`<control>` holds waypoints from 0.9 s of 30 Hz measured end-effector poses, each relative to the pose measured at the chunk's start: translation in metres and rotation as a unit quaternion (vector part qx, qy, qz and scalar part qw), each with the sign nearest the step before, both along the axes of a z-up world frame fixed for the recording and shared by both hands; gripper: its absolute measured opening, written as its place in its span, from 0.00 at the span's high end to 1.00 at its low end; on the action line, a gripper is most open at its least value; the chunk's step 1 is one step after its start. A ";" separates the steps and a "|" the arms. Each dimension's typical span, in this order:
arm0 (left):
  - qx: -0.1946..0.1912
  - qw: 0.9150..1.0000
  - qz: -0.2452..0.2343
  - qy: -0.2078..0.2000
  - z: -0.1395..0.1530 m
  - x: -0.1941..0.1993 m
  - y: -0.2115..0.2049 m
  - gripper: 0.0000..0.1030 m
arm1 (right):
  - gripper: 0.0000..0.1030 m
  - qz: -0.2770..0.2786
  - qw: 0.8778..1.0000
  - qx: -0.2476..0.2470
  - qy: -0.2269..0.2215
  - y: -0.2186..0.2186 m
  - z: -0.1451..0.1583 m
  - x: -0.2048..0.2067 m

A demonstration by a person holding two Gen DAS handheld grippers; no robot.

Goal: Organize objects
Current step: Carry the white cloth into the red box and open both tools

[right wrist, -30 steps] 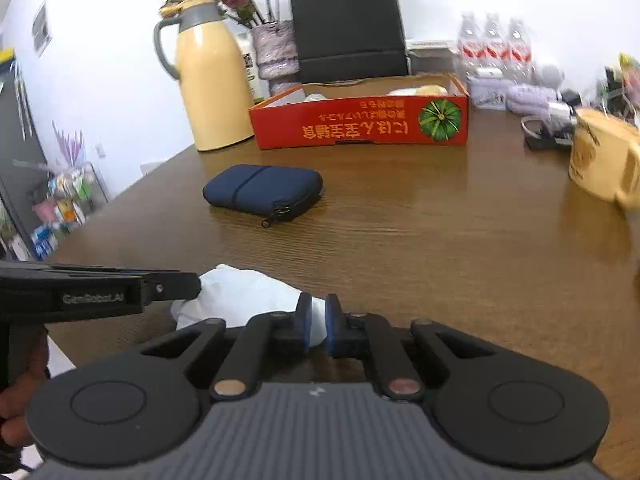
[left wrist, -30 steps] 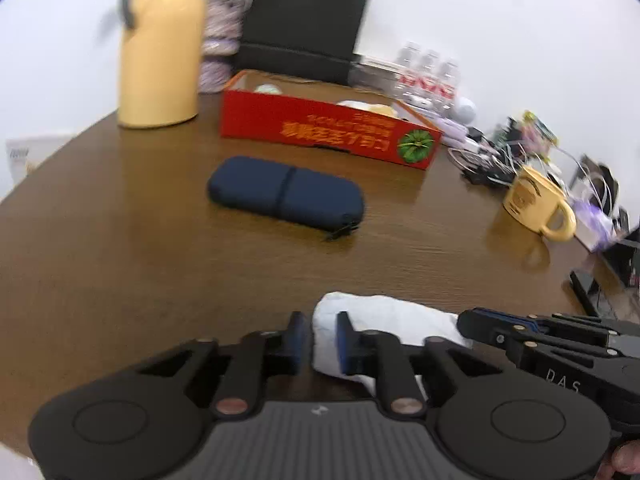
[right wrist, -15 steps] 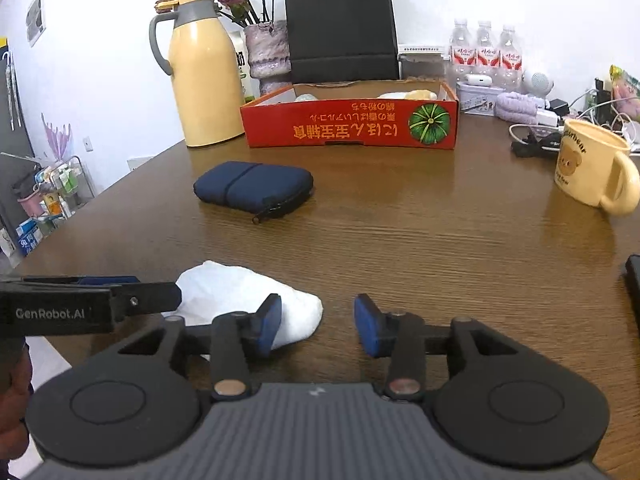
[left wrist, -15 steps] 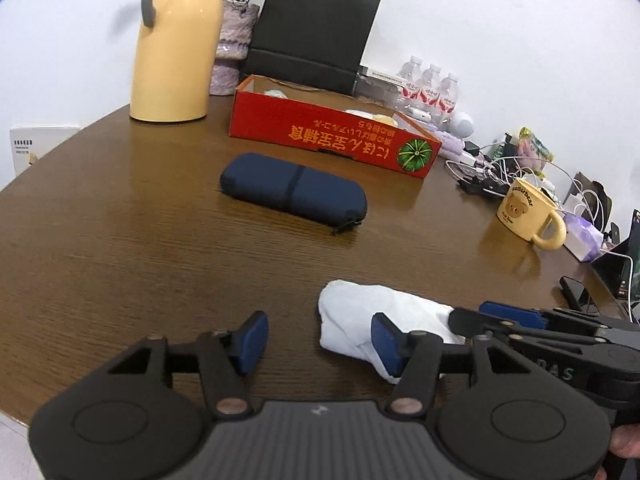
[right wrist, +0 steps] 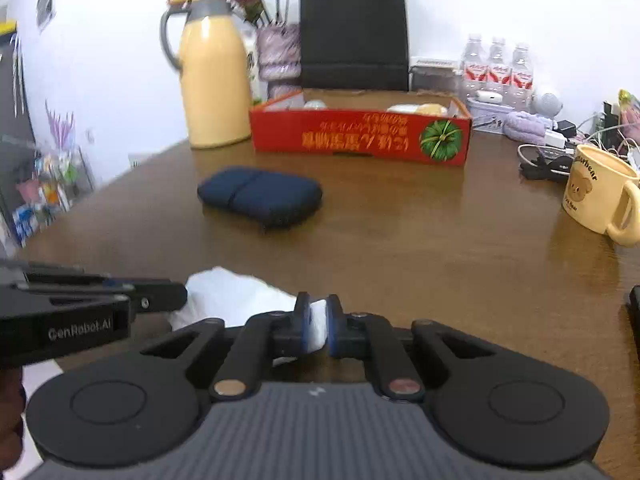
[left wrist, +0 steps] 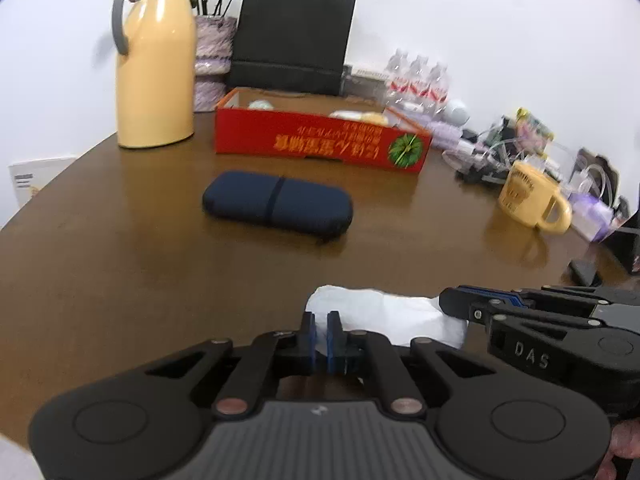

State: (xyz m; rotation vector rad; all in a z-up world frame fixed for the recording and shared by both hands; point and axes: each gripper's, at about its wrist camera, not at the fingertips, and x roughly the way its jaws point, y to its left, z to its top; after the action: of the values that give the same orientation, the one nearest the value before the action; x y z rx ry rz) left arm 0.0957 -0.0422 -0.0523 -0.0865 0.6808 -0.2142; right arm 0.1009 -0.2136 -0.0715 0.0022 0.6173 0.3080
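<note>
Closed again since half a second back, both sets of fingers: spread wide then beside the cloth, now snapped together on it. Left gripper (left wrist: 320,336) pinching the left end of the cloth (left wrist: 384,316), a sliver of white showing between the blue pads. Right gripper (right wrist: 318,326) pinching the opposite end, white fabric plainly squeezed between its pads (right wrist: 305,322). Seen from the left camera, right gripper's tips (left wrist: 460,306) pressed on the far end of the same bundle.

Cloth lying bunched at the near edge of the desk (left wrist: 120,280), held at both ends, likely so as to be lifted and spread or folded evenly rather than dragged from one corner. Grips low and near the edge, which probably keeps the fabric from slipping out during a lift.

Further out, pouch (left wrist: 278,208) flat in mid-desk, well apart from the cloth. Behind it, red box (left wrist: 320,144) open on top with a few items inside, possibly the place for loose things. Jug (left wrist: 154,76) left of the box, black bag (left wrist: 294,40) against the wall behind, bottles (left wrist: 416,80) and cable clutter to the right, mug (left wrist: 528,200) near the right edge.
</note>
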 end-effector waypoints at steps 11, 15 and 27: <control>-0.042 0.995 -0.037 -0.083 0.087 0.182 -0.003 0.97 | 0.92 -0.023 0.996 0.031 -0.083 -0.022 0.082 0.158; -0.056 0.997 -0.044 -0.033 0.090 0.279 -0.005 0.97 | 0.92 -0.024 0.998 0.013 -0.062 -0.016 0.089 0.261; 0.018 1.000 0.005 0.015 0.030 0.346 -0.005 0.79 | 0.43 -0.017 0.998 -0.025 0.055 0.014 0.014 0.389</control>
State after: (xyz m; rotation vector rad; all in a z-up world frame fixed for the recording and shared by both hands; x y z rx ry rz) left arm 0.4421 -0.0474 -0.0225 -0.0583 0.7137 -0.1922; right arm 0.4894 -0.1998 -0.0575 -0.0188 0.7331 0.2604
